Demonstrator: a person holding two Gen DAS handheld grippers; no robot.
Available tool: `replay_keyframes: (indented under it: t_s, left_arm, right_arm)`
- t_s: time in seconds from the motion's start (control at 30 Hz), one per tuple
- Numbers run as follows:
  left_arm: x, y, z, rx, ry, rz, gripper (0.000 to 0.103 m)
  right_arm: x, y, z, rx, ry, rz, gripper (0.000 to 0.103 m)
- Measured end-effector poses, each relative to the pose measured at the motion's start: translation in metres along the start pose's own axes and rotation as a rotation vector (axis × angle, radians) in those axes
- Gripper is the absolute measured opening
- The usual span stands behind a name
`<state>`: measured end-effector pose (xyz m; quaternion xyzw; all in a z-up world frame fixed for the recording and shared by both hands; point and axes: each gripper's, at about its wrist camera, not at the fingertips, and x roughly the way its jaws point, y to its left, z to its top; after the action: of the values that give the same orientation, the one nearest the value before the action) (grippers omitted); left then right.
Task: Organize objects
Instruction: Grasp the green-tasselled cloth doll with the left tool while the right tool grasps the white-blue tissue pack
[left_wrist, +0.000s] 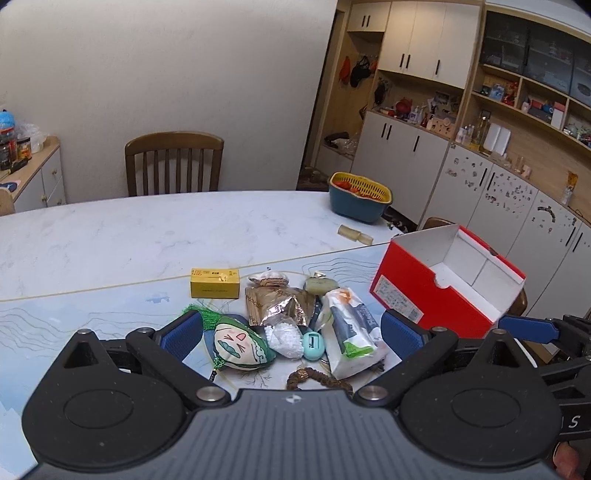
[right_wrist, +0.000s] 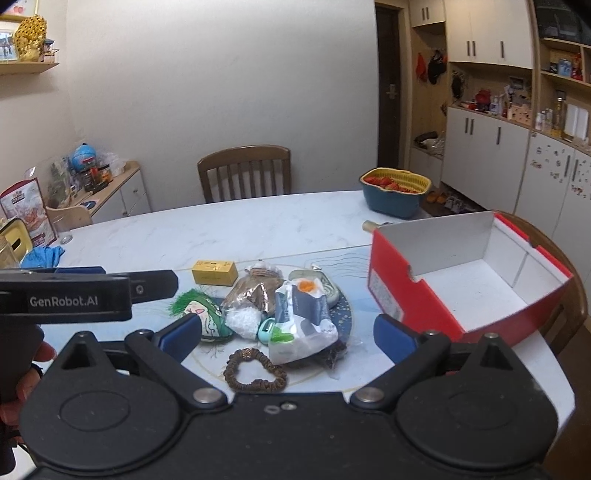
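Observation:
A pile of small items lies on the table mat: a yellow box (left_wrist: 214, 282), a green face pouch (left_wrist: 240, 345), a foil snack packet (left_wrist: 280, 304), a tissue pack (left_wrist: 351, 328), a teal gadget (left_wrist: 314, 345) and a brown scrunchie (right_wrist: 255, 374). An open red shoebox (left_wrist: 443, 280) with a white inside stands to the right of the pile. My left gripper (left_wrist: 290, 326) hovers open just before the pile. My right gripper (right_wrist: 288, 332) is also open, over the scrunchie and tissue pack (right_wrist: 303, 321). Neither holds anything.
A blue tub with a yellow strainer basket (left_wrist: 360, 195) stands at the table's far right, a small pale roll (left_wrist: 354, 234) near it. A wooden chair (left_wrist: 173, 162) is behind the table. A blue cloth (right_wrist: 42, 254) lies at the table's left edge. Cabinets line the right wall.

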<state>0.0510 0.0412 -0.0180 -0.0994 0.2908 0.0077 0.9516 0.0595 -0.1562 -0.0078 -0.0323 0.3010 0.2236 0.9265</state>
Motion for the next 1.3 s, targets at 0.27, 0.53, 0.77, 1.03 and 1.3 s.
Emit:
replay_keyframes:
  t_s: [0.27, 0.53, 0.77, 1.03, 1.3]
  left_arm:
    - [0.036, 0.014, -0.006, -0.038, 0.064, 0.029, 0.103]
    - [0.088, 0.031, -0.017, -0.036, 0.136, 0.093, 0.102]
    - [0.126, 0.042, -0.025, -0.023, 0.178, 0.127, 0.098]
    - [0.149, 0.040, -0.028, 0.004, 0.201, 0.111, 0.088]
    - [0.155, 0.033, -0.029, 0.035, 0.215, 0.086, 0.069]
  right_arm:
    - [0.039, -0.012, 0.003, -0.031, 0.078, 0.055, 0.099]
    - [0.088, -0.031, 0.007, -0.018, 0.158, 0.055, 0.094]
    - [0.131, -0.040, 0.012, 0.009, 0.227, 0.053, 0.089]
    - [0.166, -0.043, 0.008, 0.060, 0.316, 0.087, 0.083]
    - [0.173, -0.045, 0.009, 0.082, 0.340, 0.102, 0.066]
